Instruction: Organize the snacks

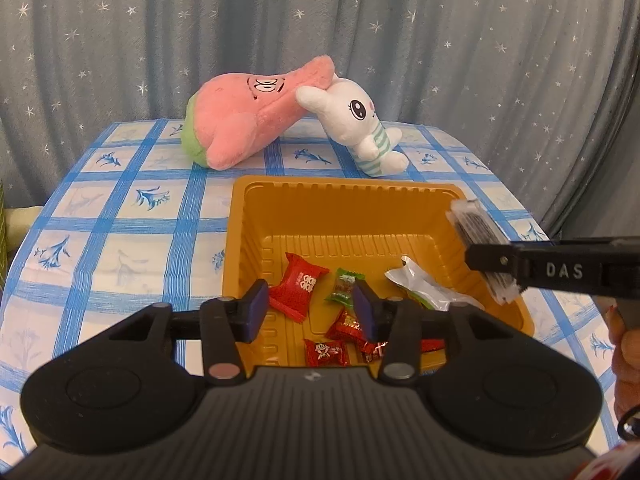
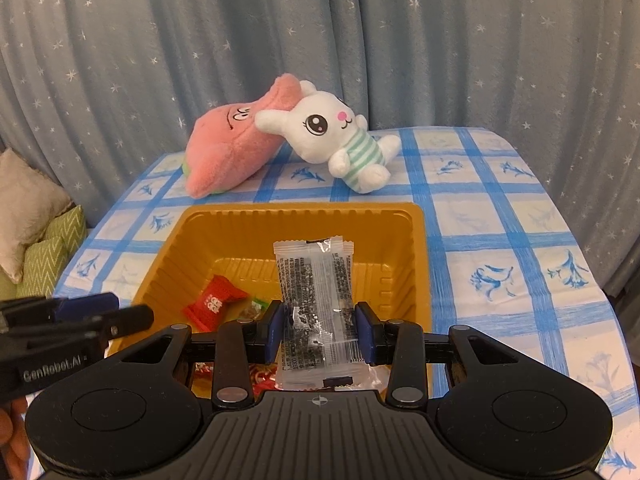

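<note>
An orange plastic tray (image 1: 344,184) stands on the checked tablecloth. In it lie a large red candy (image 1: 298,284), a green candy (image 1: 344,286), a silver and green packet (image 1: 428,286) and several small red candies (image 1: 324,352). My left gripper (image 1: 311,312) hovers open over the tray's near side, nothing between its blue pads. My right gripper (image 2: 320,332) is shut on a clear packet of dark snack (image 2: 314,296), held upright above the tray (image 2: 300,210). From the left wrist view this packet (image 1: 474,232) hangs over the tray's right rim.
A pink star plush (image 1: 248,120) and a white rabbit plush (image 1: 360,120) lie behind the tray. A grey starred curtain hangs behind the table. Cushions (image 2: 36,232) sit off the table's left edge. A hand (image 1: 628,352) shows at the right.
</note>
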Demonstrator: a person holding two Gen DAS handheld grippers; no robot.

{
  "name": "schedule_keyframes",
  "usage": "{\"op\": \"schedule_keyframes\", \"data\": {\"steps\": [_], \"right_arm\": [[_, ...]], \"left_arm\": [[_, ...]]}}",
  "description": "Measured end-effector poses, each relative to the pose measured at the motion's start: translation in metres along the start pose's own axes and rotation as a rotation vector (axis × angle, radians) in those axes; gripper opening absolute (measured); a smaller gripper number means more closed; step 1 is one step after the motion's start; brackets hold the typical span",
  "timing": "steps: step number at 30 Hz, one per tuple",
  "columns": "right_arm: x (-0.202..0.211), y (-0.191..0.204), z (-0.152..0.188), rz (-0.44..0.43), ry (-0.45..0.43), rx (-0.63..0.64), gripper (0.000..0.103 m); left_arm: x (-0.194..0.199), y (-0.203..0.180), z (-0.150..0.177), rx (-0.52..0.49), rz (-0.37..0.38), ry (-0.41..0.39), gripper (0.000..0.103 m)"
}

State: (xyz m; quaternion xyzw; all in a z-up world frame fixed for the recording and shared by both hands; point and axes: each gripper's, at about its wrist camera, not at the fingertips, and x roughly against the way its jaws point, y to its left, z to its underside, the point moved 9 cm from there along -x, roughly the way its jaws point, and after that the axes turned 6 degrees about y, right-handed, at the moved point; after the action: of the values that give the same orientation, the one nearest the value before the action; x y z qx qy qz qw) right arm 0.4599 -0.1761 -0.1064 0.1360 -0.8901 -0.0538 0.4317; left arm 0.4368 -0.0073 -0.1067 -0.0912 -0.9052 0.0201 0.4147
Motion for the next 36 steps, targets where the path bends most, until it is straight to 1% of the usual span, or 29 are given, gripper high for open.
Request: {"op": "schedule_keyframes", "data": {"steps": [2, 4, 6, 7, 8, 9, 10, 12, 17, 21, 29, 36], "right_arm": [[-0.001, 0.002, -0.003, -0.009, -0.009, 0.001, 0.039], [-0.003, 0.004, -0.006, -0.018, -0.014, -0.002, 0.039], [-0.005, 0.007, -0.008, -0.052, -0.022, -0.010, 0.039], [-0.005, 0.008, -0.009, -0.069, -0.025, -0.014, 0.043], [-0.005, 0.008, -0.010, -0.072, -0.029, -0.018, 0.050], [-0.003, 0.007, -0.011, -0.068, -0.041, -0.025, 0.065], [0.000, 0.004, -0.011, -0.060, -0.058, -0.033, 0.068], [0.005, -0.001, -0.008, -0.048, -0.061, -0.049, 0.068], [0.021, -0.012, 0.014, -0.019, -0.051, -0.072, 0.068], [0.039, -0.016, 0.041, -0.007, -0.033, -0.101, 0.068], [0.086, -0.009, 0.094, 0.006, -0.007, -0.124, 0.068], [0.129, 0.002, 0.135, 0.016, -0.012, -0.133, 0.068]], "left_arm": [[0.001, -0.001, 0.002, 0.000, 0.001, -0.002, 0.047], [0.002, 0.000, 0.003, -0.001, -0.003, -0.002, 0.052], [0.003, 0.002, 0.006, 0.005, -0.009, -0.004, 0.068], [0.004, 0.003, 0.007, 0.009, -0.009, -0.004, 0.070], [0.006, 0.003, 0.008, 0.012, -0.009, -0.004, 0.072], [0.007, 0.004, 0.010, 0.013, -0.010, -0.003, 0.072], [0.009, 0.005, 0.013, 0.015, -0.011, -0.003, 0.073], [0.014, 0.007, 0.019, 0.023, -0.020, -0.006, 0.078], [0.030, 0.009, 0.037, 0.031, -0.035, -0.007, 0.081], [0.050, 0.007, 0.052, 0.062, -0.036, -0.012, 0.084], [0.098, -0.004, 0.089, 0.089, -0.039, -0.011, 0.087], [0.137, -0.014, 0.123, 0.101, -0.048, -0.012, 0.087]]}}
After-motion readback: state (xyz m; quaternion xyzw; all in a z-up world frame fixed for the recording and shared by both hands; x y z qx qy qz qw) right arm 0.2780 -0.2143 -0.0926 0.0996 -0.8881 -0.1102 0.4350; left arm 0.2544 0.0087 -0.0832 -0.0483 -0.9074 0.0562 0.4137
